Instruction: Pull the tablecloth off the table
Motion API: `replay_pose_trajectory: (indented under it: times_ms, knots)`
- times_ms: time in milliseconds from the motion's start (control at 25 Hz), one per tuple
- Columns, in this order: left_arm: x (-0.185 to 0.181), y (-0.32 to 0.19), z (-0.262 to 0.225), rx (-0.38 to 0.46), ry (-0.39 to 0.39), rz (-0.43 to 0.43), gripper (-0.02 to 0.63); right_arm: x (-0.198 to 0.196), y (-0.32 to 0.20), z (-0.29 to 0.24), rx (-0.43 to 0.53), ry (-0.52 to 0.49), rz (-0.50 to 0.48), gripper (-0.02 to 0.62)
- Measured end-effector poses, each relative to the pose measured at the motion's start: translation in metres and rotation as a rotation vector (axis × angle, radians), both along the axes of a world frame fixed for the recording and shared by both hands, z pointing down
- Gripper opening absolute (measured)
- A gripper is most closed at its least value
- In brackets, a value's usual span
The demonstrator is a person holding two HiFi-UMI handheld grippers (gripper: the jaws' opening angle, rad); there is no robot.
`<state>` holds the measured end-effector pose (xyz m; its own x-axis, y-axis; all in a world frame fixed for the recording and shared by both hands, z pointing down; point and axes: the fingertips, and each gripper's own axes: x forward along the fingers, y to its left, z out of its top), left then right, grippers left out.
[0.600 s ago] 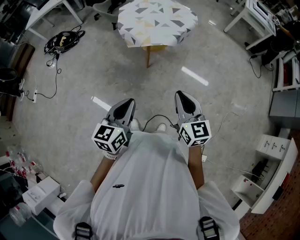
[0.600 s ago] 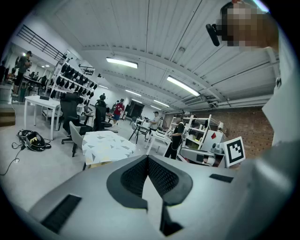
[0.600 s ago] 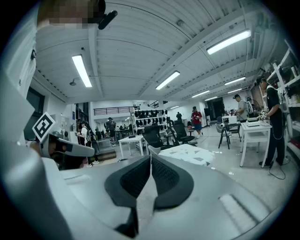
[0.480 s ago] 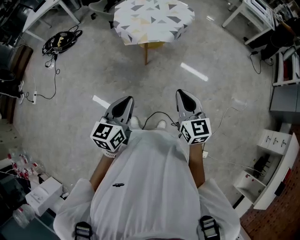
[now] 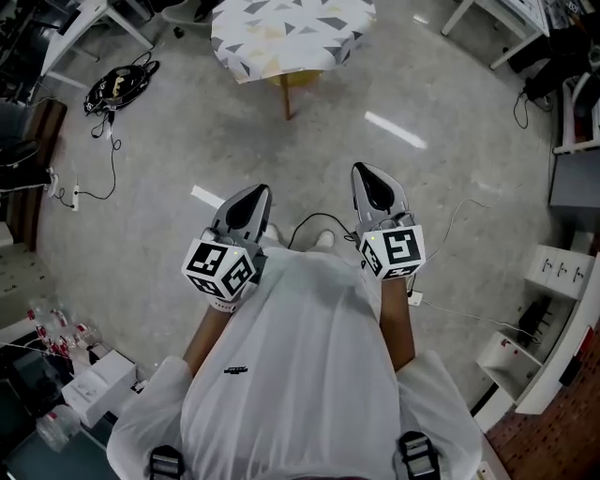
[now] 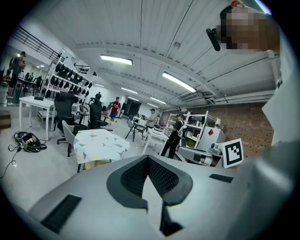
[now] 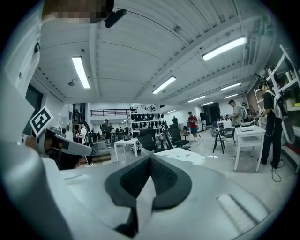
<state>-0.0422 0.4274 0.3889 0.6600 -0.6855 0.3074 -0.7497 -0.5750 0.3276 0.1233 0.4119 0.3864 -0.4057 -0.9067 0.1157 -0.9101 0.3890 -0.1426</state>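
Observation:
A small round table with a wooden leg (image 5: 285, 98) stands far ahead at the top of the head view, covered by a white tablecloth (image 5: 291, 28) printed with grey and yellow triangles. The same tablecloth (image 6: 101, 144) shows in the left gripper view, and its edge (image 7: 185, 156) just above the jaws in the right gripper view. My left gripper (image 5: 247, 204) and right gripper (image 5: 372, 187) are held close to my chest, well short of the table. Both are shut with nothing between their jaws.
A coil of black cable (image 5: 120, 82) lies on the floor left of the table. White desks (image 5: 89, 19) stand at the back left and back right (image 5: 497, 23). White shelving (image 5: 553, 309) is on my right, boxes and bottles (image 5: 66, 375) on my left. Several people stand in the room.
The table has slid toward the top of the head view and slightly left as the camera moved. Both grippers stay shut and keep their place in front of my chest.

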Motion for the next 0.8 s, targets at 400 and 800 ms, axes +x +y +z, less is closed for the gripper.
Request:
replay_pose_trajectory:
  times_ms: [400, 800]
  knots:
    - [0.009, -0.023, 0.017, -0.033, -0.004, -0.039, 0.008, 0.003, -0.012, 0.010, 0.033, 0.000, -0.079, 0.011]
    - [-0.015, -0.158, 0.047, -0.120, 0.058, -0.042, 0.008, -0.028, -0.143, 0.034, -0.053, 0.130, -0.092, 0.011]
